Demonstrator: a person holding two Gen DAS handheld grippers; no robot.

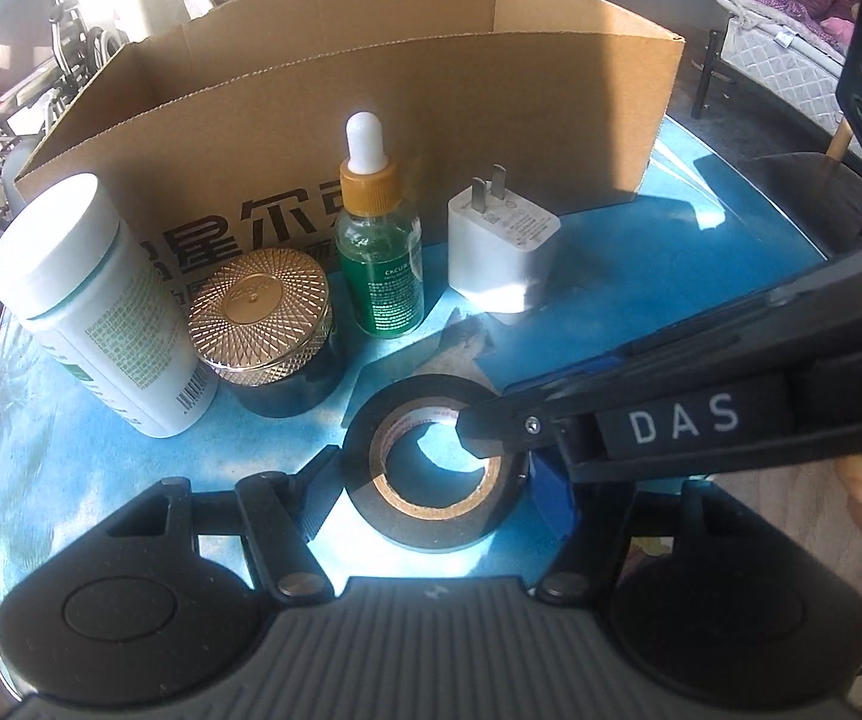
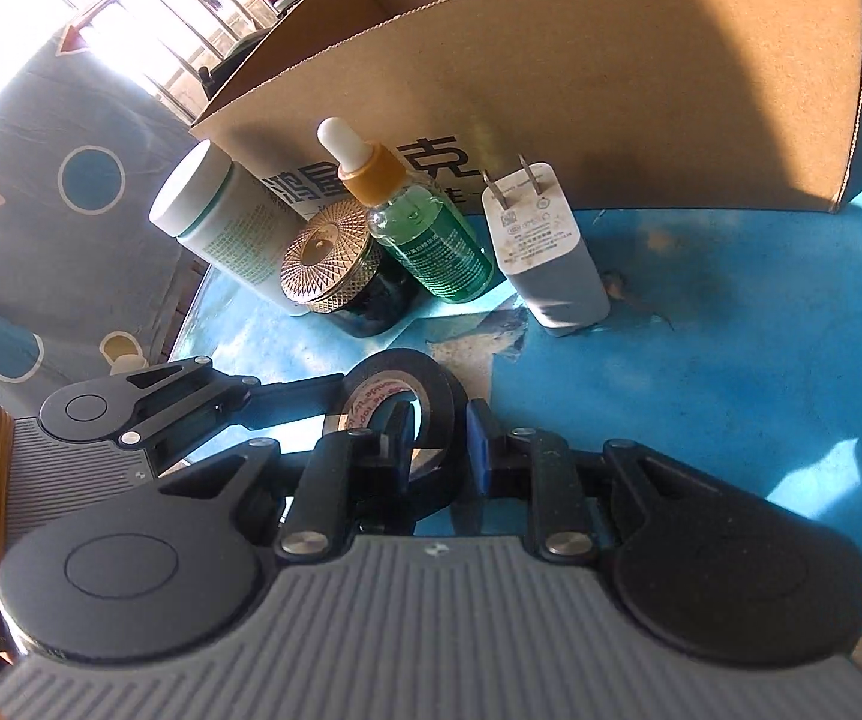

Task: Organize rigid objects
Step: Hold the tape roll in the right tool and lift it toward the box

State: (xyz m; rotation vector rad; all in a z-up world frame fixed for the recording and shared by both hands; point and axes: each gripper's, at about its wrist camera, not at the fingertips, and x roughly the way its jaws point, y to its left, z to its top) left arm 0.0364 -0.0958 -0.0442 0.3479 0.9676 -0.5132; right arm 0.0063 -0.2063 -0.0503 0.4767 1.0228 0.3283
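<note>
While the tape roll (image 1: 439, 462) lies flat on the blue counter (image 1: 640, 300), both grippers grip it. The left gripper (image 1: 439, 480) straddles the whole roll, its fingers against the outer sides. The right gripper (image 2: 439, 441) pinches the roll's wall, one finger inside the core and one outside. Behind the roll, from left to right, stand a white bottle (image 1: 95, 306), a gold-lidded jar (image 1: 263, 318), a green dropper bottle (image 1: 377, 240) and a white charger (image 1: 502, 240) with prongs up. Behind those stands an open cardboard box (image 1: 371, 90).
</note>
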